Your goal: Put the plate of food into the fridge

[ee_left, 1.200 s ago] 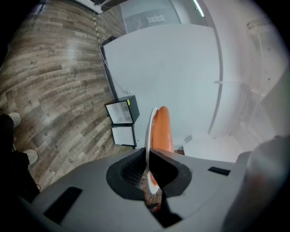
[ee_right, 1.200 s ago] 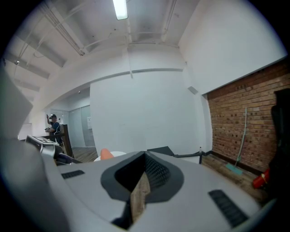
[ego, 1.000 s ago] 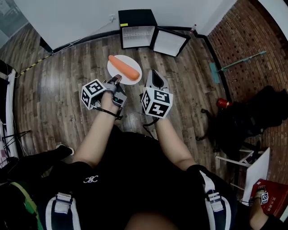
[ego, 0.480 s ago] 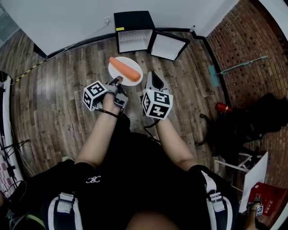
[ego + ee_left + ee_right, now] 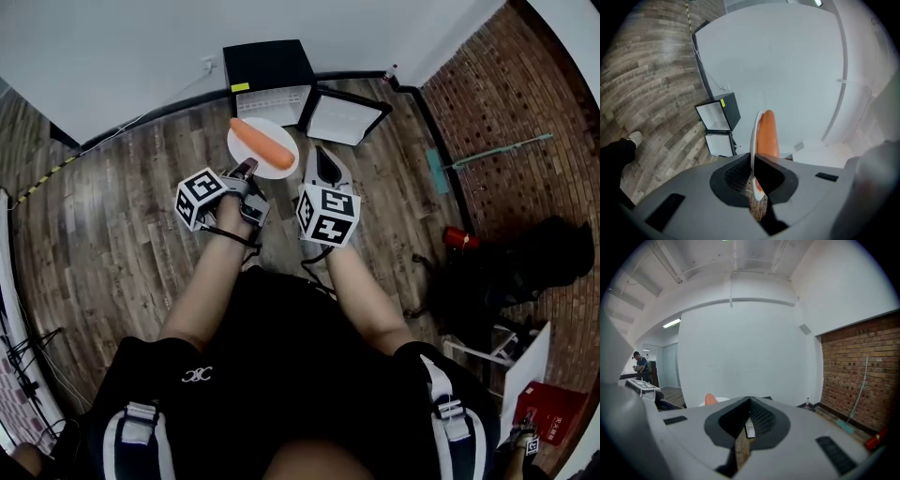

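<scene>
A white plate bearing one orange carrot hangs above the wooden floor, my left gripper shut on its near rim. The left gripper view shows the plate edge-on between the jaws, with the carrot lying on it. Just right of the plate, my right gripper has its jaws together and holds nothing. A small black fridge stands against the white wall just beyond the plate, its door swung open to the right. The right gripper view catches only the carrot's tip at the lower left.
A brick wall closes the right side, with a mop lying on the floor beside it. A red object and dark chairs stand at the right. A cable runs along the wall. Far off, a person stands by a table.
Both grippers and the plate have come closer to the fridge, which now lies just beyond the plate. The left gripper's hold on the rim is unchanged.
</scene>
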